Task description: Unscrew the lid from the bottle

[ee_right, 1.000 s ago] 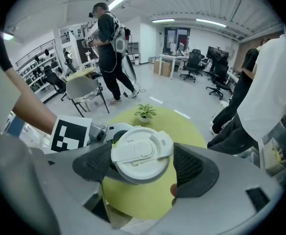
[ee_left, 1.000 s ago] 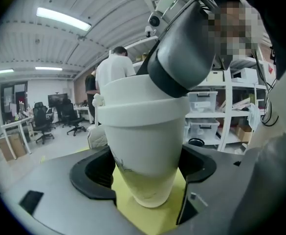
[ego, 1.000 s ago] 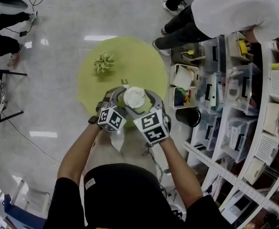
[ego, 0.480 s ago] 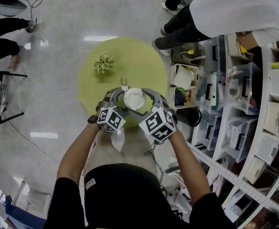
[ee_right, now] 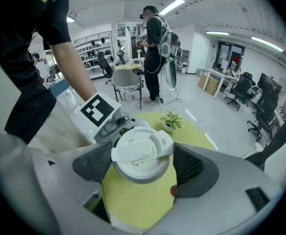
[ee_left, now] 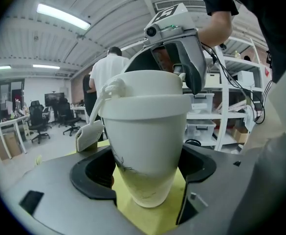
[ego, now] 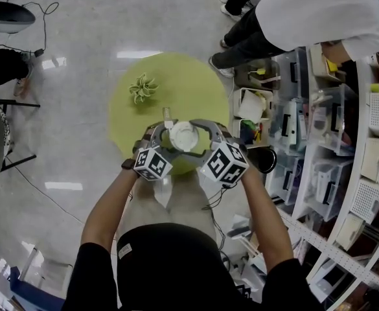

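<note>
A white bottle [ee_left: 145, 146] with a white lid [ego: 183, 135] stands upright on a round yellow-green table [ego: 195, 86]. My left gripper [ee_left: 147, 182] is shut on the bottle's lower body, its black pads against both sides. From above, my right gripper [ee_right: 143, 163] is shut on the lid [ee_right: 142, 153], with a mesh pad pressing each side of the rim. In the left gripper view, one right finger [ee_left: 194, 67] reaches down beside the lid [ee_left: 147, 89]. A white strap with a tab [ee_left: 89, 136] hangs from the lid's left side. In the head view both grippers ring the bottle near the table's front edge.
A small potted plant [ego: 140, 86] stands on the table's far left. Shelves with storage bins [ego: 319, 141] and a black round bin [ego: 260, 159] line the right side. A person in a white shirt [ego: 319, 11] stands beyond the table at the upper right.
My right gripper has swung round the lid, its marker cube moving right and slightly up in the head view. The left gripper and the bottle have stayed put.
</note>
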